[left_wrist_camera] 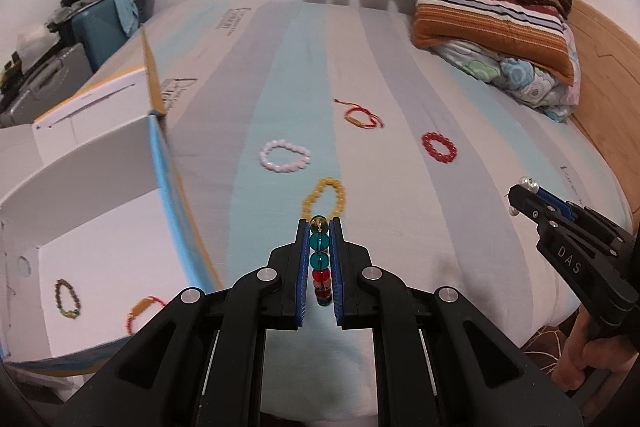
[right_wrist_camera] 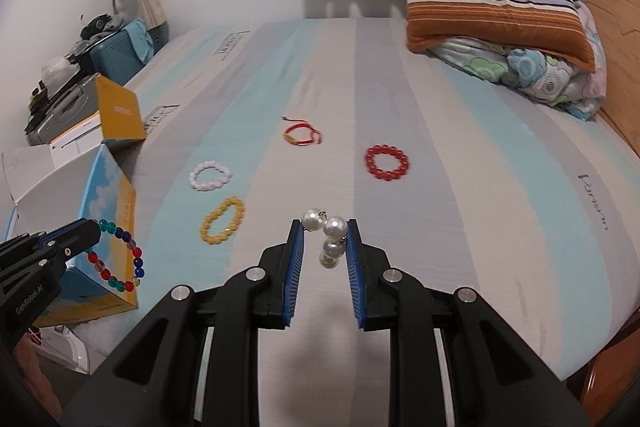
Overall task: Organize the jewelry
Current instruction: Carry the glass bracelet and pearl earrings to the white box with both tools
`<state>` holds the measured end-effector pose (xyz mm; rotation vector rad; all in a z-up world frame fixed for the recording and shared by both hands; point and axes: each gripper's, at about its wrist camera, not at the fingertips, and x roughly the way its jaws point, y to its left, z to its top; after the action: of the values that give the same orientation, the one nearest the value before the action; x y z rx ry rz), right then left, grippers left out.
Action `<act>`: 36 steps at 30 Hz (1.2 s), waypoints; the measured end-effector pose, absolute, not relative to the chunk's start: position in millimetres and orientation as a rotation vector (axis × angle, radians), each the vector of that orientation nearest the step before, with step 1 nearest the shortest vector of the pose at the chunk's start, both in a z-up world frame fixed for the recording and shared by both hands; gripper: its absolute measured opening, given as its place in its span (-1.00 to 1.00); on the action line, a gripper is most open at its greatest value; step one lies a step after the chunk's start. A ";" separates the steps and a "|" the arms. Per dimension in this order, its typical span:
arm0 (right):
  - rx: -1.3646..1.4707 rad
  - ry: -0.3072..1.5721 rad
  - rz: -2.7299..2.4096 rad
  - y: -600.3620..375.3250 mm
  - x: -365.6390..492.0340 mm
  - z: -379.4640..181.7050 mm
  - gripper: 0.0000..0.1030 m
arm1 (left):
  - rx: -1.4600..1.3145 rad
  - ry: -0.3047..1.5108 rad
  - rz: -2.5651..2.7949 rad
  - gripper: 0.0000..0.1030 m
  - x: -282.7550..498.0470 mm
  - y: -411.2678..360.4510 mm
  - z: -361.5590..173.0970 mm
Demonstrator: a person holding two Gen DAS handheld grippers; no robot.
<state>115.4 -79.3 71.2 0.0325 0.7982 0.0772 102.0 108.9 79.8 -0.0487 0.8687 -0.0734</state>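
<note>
Left tool (left_wrist_camera: 319,227) is clamped on the multicolour bead bracelet (right_wrist_camera: 120,259); from the right wrist view the loop hangs free below the tips, just beside the open box (left_wrist_camera: 100,211) but not over it. Right tool (right_wrist_camera: 323,227) pinches the pearl piece (right_wrist_camera: 330,233) between its pads, held above the bed (right_wrist_camera: 480,187). The grip looks marginal: the pearls sit right at the fingertips, with one strand dangling.

My read: the step in hand is dropping both pieces into the box, which already holds a dark bead bracelet (left_wrist_camera: 68,299) and a red-and-yellow one (left_wrist_camera: 140,311).

How I'd run it:
- Swing left first, since it's closest. Get the whole hanging loop past the box wall before releasing, or it snags on the rim.
- Lower until the beads nearly touch the floor of the box, then release; no bouncing onto the ones inside.
- Move right slowly and level. The pearls could slip out.

Four still on the bed: yellow bracelet (right_wrist_camera: 223,221), white bracelet (right_wrist_camera: 211,176), red bead bracelet (right_wrist_camera: 387,161), red cord bracelet (right_wrist_camera: 302,133).
</note>
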 end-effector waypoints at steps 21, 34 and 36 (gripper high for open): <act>-0.051 0.751 0.223 49.3 116.3 98.4 -0.61 | -0.115 0.814 0.108 -0.82 71.0 239.3 111.6; -0.150 0.695 0.369 161.8 101.1 107.1 -0.61 | -0.162 0.821 0.266 -0.83 38.1 332.2 94.4; -0.156 0.695 0.385 172.6 99.5 105.4 -0.61 | -0.173 0.828 0.284 -0.83 33.1 345.3 89.0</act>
<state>99.5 172.6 105.4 -0.1556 0.6949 0.3851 33.1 345.3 89.0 -0.1730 0.8283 0.2844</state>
